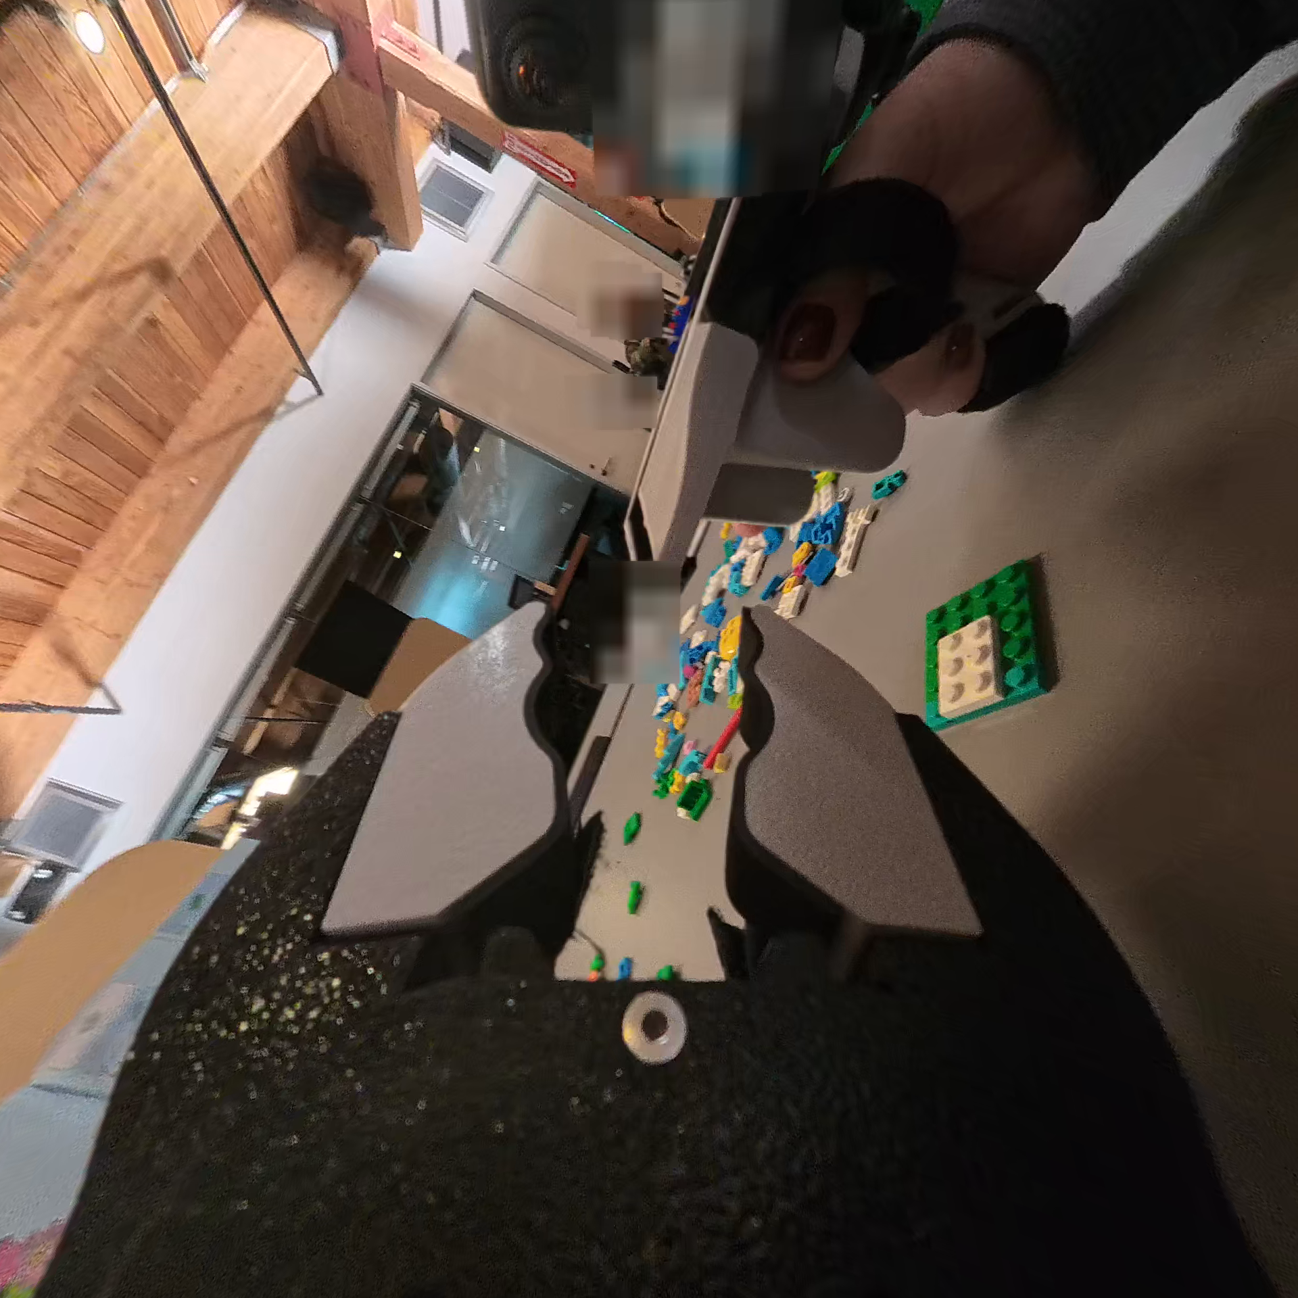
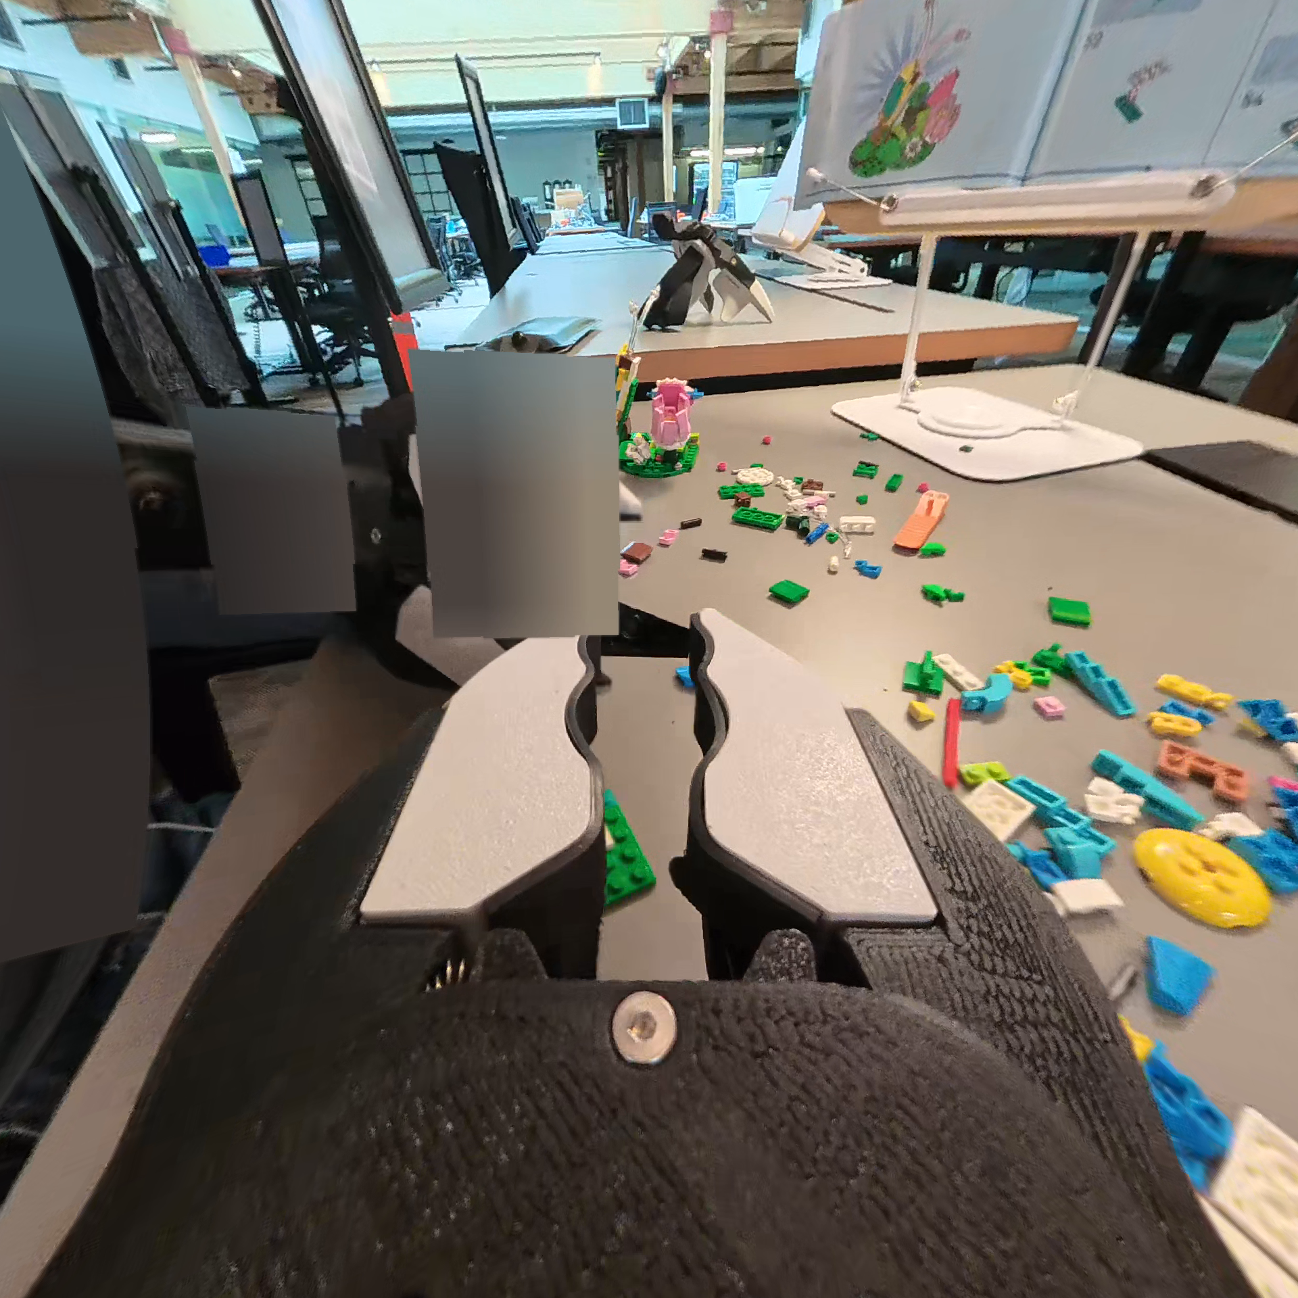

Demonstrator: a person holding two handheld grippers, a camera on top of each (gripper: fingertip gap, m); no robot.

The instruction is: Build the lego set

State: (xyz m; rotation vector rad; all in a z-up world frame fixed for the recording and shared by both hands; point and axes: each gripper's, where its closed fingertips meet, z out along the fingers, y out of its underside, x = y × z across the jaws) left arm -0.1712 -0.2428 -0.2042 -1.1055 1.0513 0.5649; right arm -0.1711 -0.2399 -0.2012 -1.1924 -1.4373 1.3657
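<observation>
A green baseplate (image 1: 1018,611) with a white brick (image 1: 969,664) pressed on it lies on the grey table (image 1: 1159,562), to the right of my left gripper (image 1: 646,618). That gripper is open, empty and tilted on its side above the table. My right gripper (image 2: 640,632) is open and empty, with a narrow gap between its jaws. The green baseplate (image 2: 625,864) shows low between its fingers. In the left wrist view the right gripper's grey fingers (image 1: 794,421) are held by a gloved hand (image 1: 913,267). Loose bricks (image 1: 737,632) are scattered beyond both grippers.
Loose blue, white and yellow pieces (image 2: 1124,772), a yellow disc (image 2: 1201,874) and a red bar (image 2: 952,741) lie right of my right gripper. An orange brick separator (image 2: 921,520), small green pieces and a pink flower build (image 2: 667,428) sit farther back. A booklet stand (image 2: 983,428) is at back right.
</observation>
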